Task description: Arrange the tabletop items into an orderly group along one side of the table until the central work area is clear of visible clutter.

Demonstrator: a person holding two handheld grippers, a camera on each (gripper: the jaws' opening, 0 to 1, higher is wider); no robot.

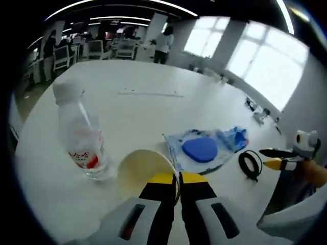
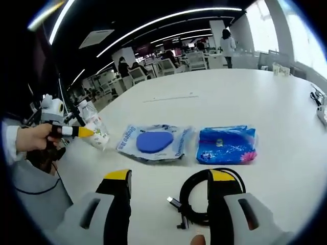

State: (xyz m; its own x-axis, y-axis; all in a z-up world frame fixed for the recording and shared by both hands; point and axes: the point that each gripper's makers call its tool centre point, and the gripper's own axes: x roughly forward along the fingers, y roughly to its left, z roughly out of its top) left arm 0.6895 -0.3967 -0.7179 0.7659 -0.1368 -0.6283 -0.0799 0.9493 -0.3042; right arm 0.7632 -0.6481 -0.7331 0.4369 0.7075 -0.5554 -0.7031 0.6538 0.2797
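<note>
Between left tongs (image 1: 178, 179), cup rim (image 1: 145, 155)

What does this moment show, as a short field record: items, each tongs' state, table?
left tongs: shut on the cream paper cup
right tongs: open, astride the coiled black cable
clear plastic water bottle: upright, beside the cup
clear packet with blue oval pad: flat
blue wrapped packet: beside it
white table: items still mid-table
</note>
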